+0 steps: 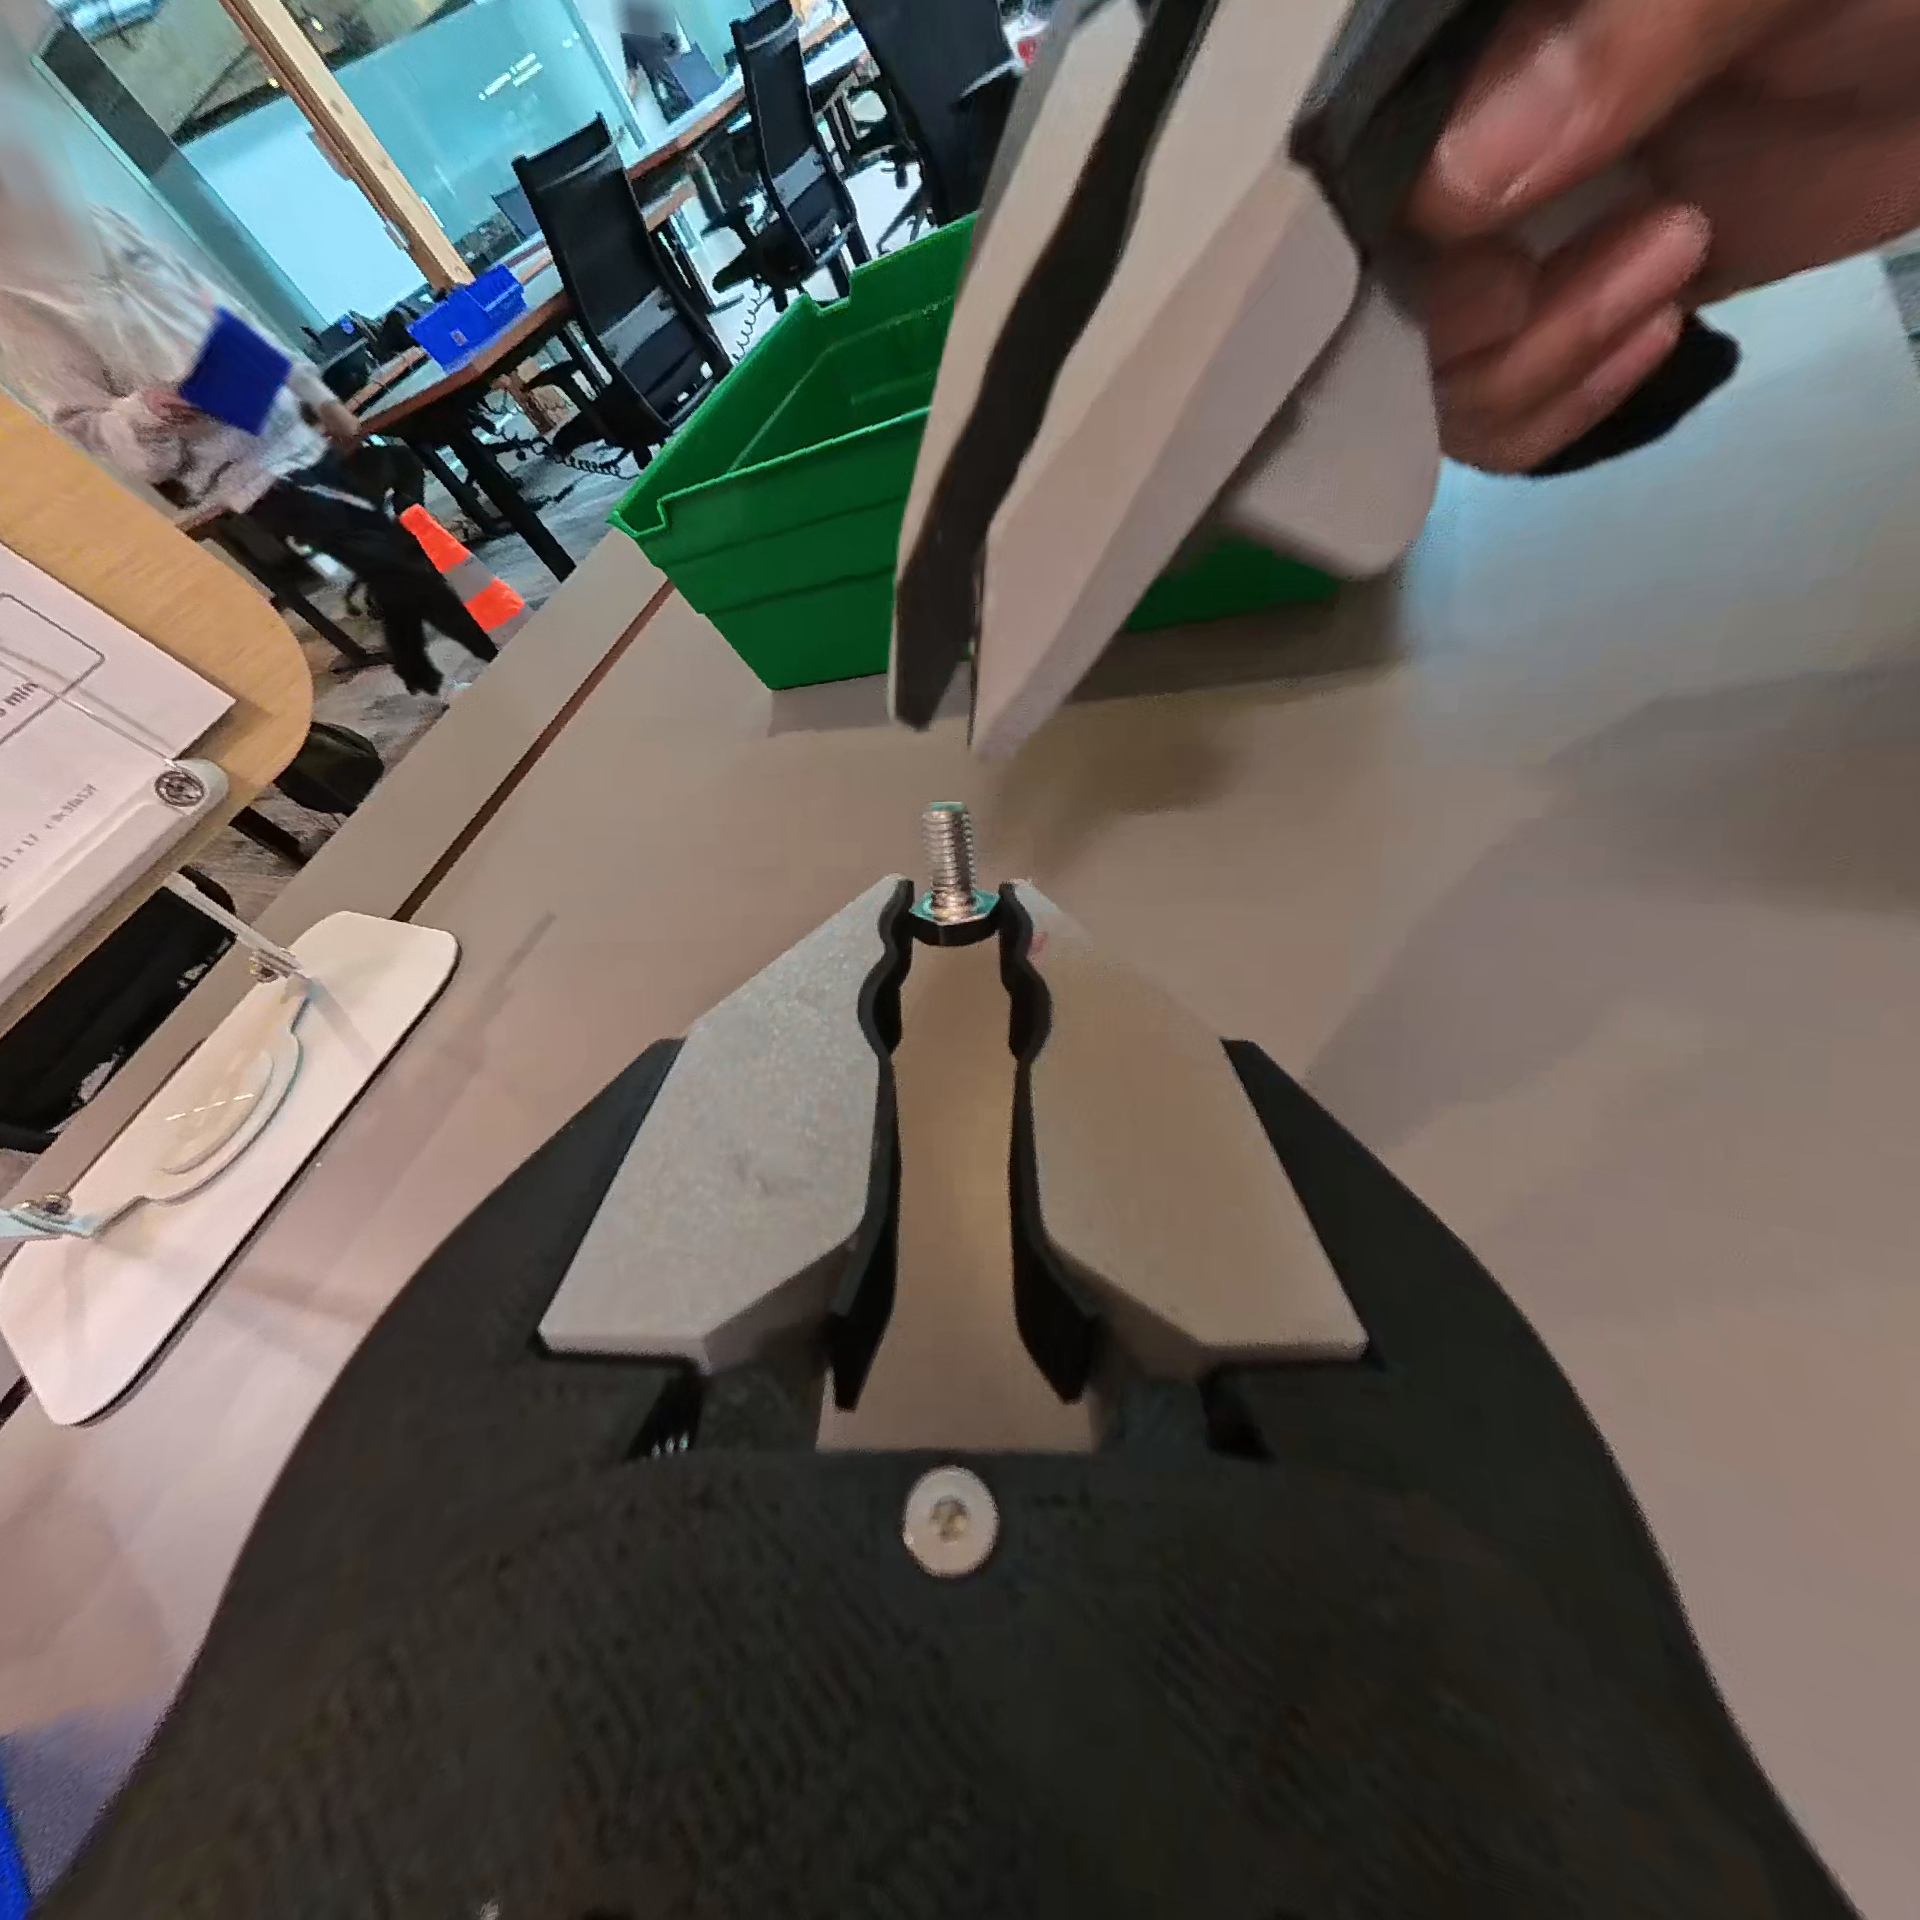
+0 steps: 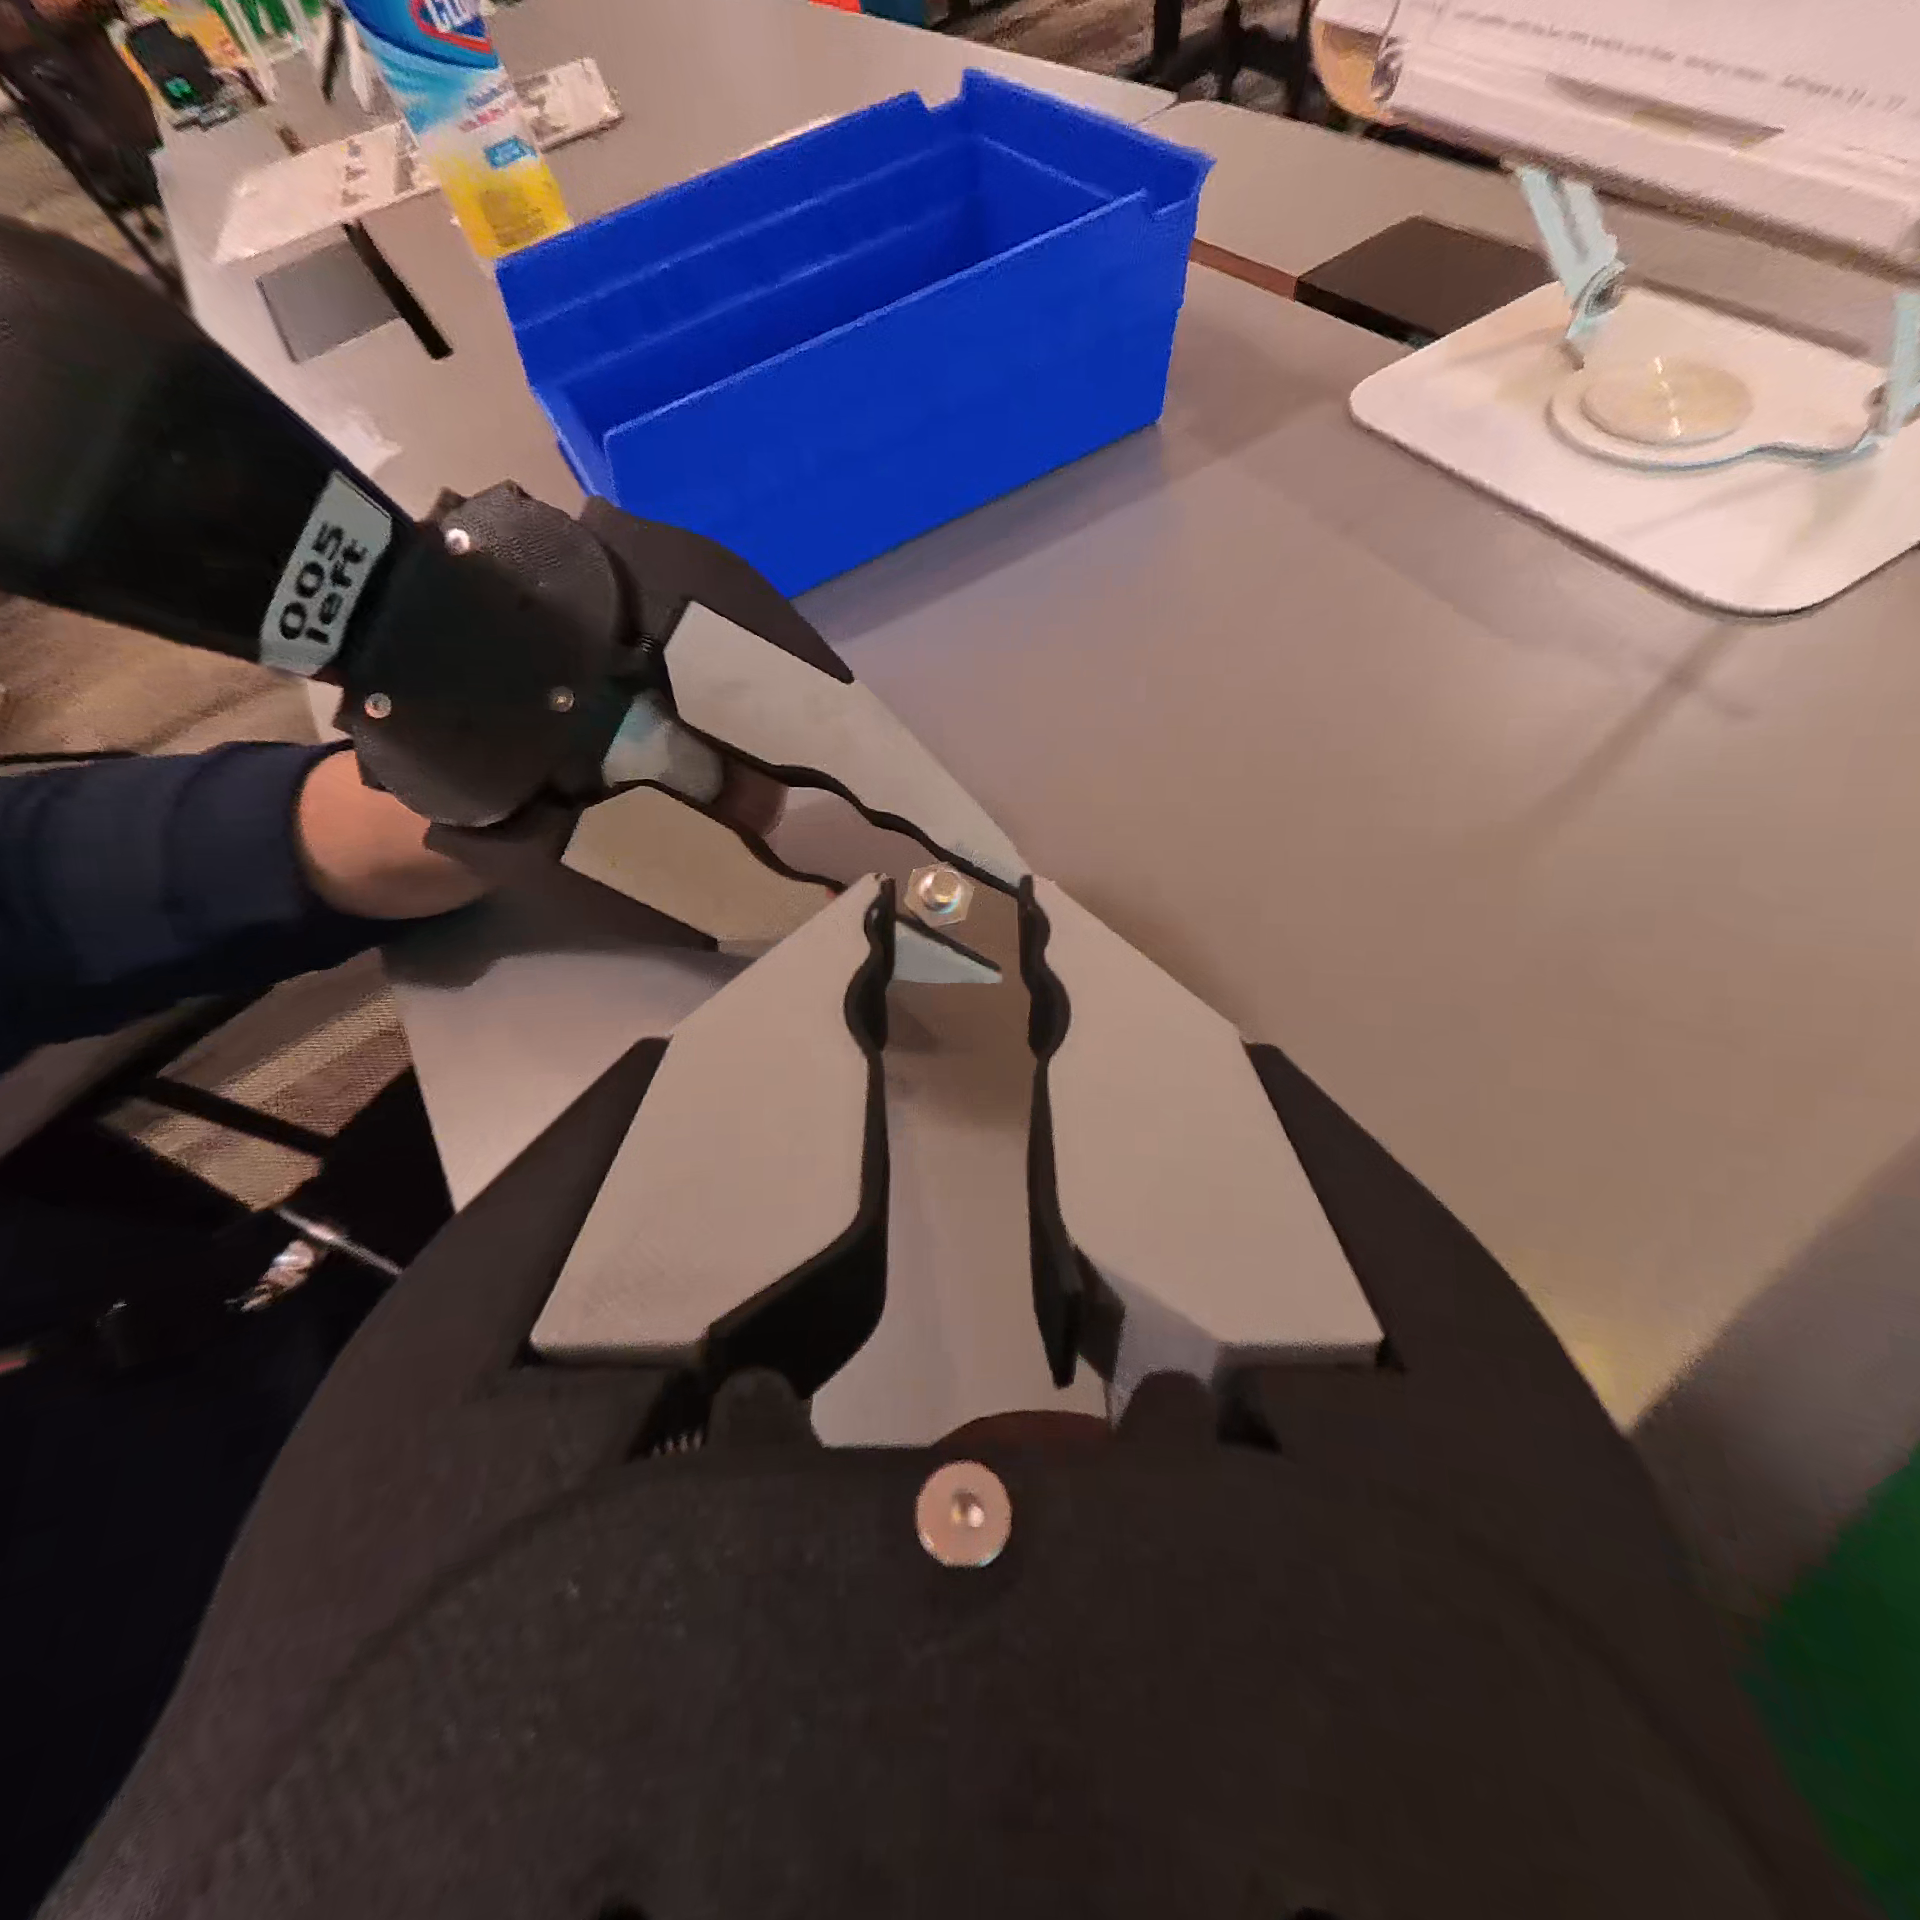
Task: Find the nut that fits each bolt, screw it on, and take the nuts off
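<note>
My left gripper (image 1: 951, 914) is shut on the hex base of a small silver bolt (image 1: 945, 857), which stands upright with its thread pointing up, just above the grey table (image 1: 1507, 935). My right gripper (image 1: 940, 717) hangs above the bolt's tip, pointing down, clear of it. In the right wrist view my right gripper (image 2: 951, 899) is open and empty, its fingertips (image 2: 881, 914) either side of the bolt (image 2: 938, 894) seen from above. The left gripper (image 2: 940, 920) comes in from the left there, held by a hand. I see no loose nut.
A green bin (image 1: 790, 499) stands behind the bolt. A blue bin (image 2: 862, 343) sits farther along the table, with a wipes canister (image 2: 457, 114) behind it. A white stand base (image 1: 208, 1143) with a paper holder is at the table's side (image 2: 1662, 468). The grippers are tip to tip, or close to it.
</note>
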`<state>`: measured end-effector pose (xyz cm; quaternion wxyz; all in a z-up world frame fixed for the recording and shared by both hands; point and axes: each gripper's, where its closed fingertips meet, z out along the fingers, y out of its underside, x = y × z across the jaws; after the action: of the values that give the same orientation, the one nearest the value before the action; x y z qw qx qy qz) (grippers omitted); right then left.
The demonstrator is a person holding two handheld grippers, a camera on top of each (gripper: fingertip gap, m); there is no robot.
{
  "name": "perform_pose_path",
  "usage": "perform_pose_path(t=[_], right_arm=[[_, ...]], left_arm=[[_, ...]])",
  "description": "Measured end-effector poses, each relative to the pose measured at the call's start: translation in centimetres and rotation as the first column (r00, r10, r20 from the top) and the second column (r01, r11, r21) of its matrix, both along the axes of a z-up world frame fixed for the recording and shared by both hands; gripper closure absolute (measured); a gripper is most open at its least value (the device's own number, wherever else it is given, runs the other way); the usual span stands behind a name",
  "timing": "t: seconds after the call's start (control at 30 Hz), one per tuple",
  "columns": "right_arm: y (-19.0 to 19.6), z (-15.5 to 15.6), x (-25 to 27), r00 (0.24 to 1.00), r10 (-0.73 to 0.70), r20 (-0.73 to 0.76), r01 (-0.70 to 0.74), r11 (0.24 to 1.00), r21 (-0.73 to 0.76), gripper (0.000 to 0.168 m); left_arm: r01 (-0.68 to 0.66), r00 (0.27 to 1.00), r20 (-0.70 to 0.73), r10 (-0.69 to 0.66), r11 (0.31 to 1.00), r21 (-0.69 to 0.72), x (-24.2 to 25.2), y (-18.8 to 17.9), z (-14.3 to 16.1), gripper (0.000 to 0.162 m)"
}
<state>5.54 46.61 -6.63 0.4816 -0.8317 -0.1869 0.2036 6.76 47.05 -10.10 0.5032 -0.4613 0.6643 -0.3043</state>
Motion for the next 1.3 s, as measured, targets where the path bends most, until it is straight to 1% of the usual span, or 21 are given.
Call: perform_pose_path(t=[0.07, 0.13, 0.2, 0.33, 0.43, 0.53, 0.6, 0.63, 0.7, 0.73, 0.8, 0.83, 0.9, 0.97, 1.03, 1.07, 1.17, 1.23, 1.3], right_arm=[[0.2, -0.5, -1.0, 0.998, 0.027, -0.059, -0.029, 0.999, -0.033, 0.147], [0.6, -0.9, -1.3, 0.997, 0.033, -0.073, -0.036, 0.998, -0.047, 0.150], [0.9, -1.8, -1.2, 0.999, 0.027, -0.038, -0.029, 0.998, -0.062, 0.163], [1.1, -1.9, -1.2, 0.998, 0.029, -0.062, -0.032, 0.998, -0.050, 0.164], [0.5, -1.1, -0.5, 0.999, 0.015, -0.050, -0.016, 0.999, -0.029, 0.163], [-0.6, 1.7, 4.1, 0.995, -0.100, 0.015, 0.099, 0.994, 0.046, 0.164], [-2.0, 3.4, 9.1, 0.974, -0.215, 0.070, 0.211, 0.975, 0.068, 0.164], [-2.8, 3.4, 12.1, 0.952, -0.278, 0.128, 0.274, 0.960, 0.052, 0.164], [-4.5, 2.2, 18.5, 0.875, -0.406, 0.262, 0.420, 0.907, 0.005, 0.163], [-5.6, 1.1, 21.3, 0.829, -0.449, 0.332, 0.486, 0.873, -0.034, 0.163], [-7.8, -1.1, 25.5, 0.752, -0.483, 0.448, 0.578, 0.810, -0.099, 0.163], [-8.6, -2.2, 26.5, 0.740, -0.476, 0.475, 0.595, 0.792, -0.133, 0.163], [-9.5, -4.6, 27.1, 0.756, -0.443, 0.483, 0.594, 0.773, -0.221, 0.163], [-9.9, -6.5, 27.2, 0.765, -0.415, 0.493, 0.590, 0.759, -0.277, 0.162], [-10.1, -7.4, 27.5, 0.757, -0.410, 0.509, 0.600, 0.745, -0.292, 0.153], [-10.0, -7.4, 27.4, 0.759, -0.412, 0.505, 0.599, 0.746, -0.291, 0.152], [-9.7, -6.3, 27.2, 0.760, -0.428, 0.490, 0.596, 0.759, -0.262, 0.153], [-9.0, -4.0, 26.1, 0.759, -0.453, 0.468, 0.584, 0.791, -0.182, 0.153], [-7.8, -0.5, 22.5, 0.816, -0.440, 0.376, 0.502, 0.861, -0.080, 0.152]], left_arm=[[-0.010, 1.000, -0.007, 0.010, 1.000, 0.020, -0.1, 0.2, -0.1, 0.148], [-0.015, 1.000, -0.008, 0.016, 0.999, 0.031, 0.0, 0.2, -0.1, 0.148], [-0.012, 1.000, -0.006, 0.013, 0.999, 0.029, 0.1, 0.1, 0.0, 0.148], [-0.027, 1.000, -0.008, 0.028, 0.998, 0.057, 0.0, 0.3, -0.1, 0.148], [-0.010, 1.000, 0.006, 0.009, 1.000, 0.025, 0.0, 0.0, 0.2, 0.148], [-0.036, 0.999, -0.026, 0.036, 0.999, -0.009, 0.0, 0.7, -0.4, 0.147], [-0.040, 0.998, -0.042, 0.039, 0.999, -0.029, -0.1, 0.9, -0.6, 0.147], [-0.043, 0.998, -0.049, 0.042, 0.999, -0.030, -0.1, 0.9, -0.7, 0.147], [-0.040, 0.998, -0.058, 0.040, 0.999, -0.012, 0.0, 0.7, -0.9, 0.148], [-0.035, 0.997, -0.062, 0.035, 0.999, 0.001, 0.1, 0.5, -1.0, 0.148], [-0.032, 0.997, -0.075, 0.034, 0.999, 0.027, 0.1, 0.3, -1.3, 0.149], [-0.030, 0.996, -0.082, 0.033, 0.999, 0.037, 0.2, 0.3, -1.4, 0.149], [-0.028, 0.996, -0.089, 0.032, 0.999, 0.045, 0.3, 0.2, -1.7, 0.150], [-0.032, 0.995, -0.098, 0.035, 0.999, 0.039, 0.3, 0.3, -2.0, 0.150], [-0.039, 0.993, -0.108, 0.042, 0.999, 0.029, 0.3, 0.6, -2.3, 0.150], [-0.043, 0.993, -0.111, 0.045, 0.999, 0.025, 0.3, 0.8, -2.5, 0.150], [-0.051, 0.992, -0.119, 0.053, 0.999, 0.016, 0.3, 1.1, -2.7, 0.150], [-0.050, 0.991, -0.123, 0.051, 0.999, 0.014, 0.3, 1.1, -2.8, 0.150], [-0.046, 0.990, -0.130, 0.047, 0.999, 0.014, 0.4, 1.0, -3.0, 0.150]])
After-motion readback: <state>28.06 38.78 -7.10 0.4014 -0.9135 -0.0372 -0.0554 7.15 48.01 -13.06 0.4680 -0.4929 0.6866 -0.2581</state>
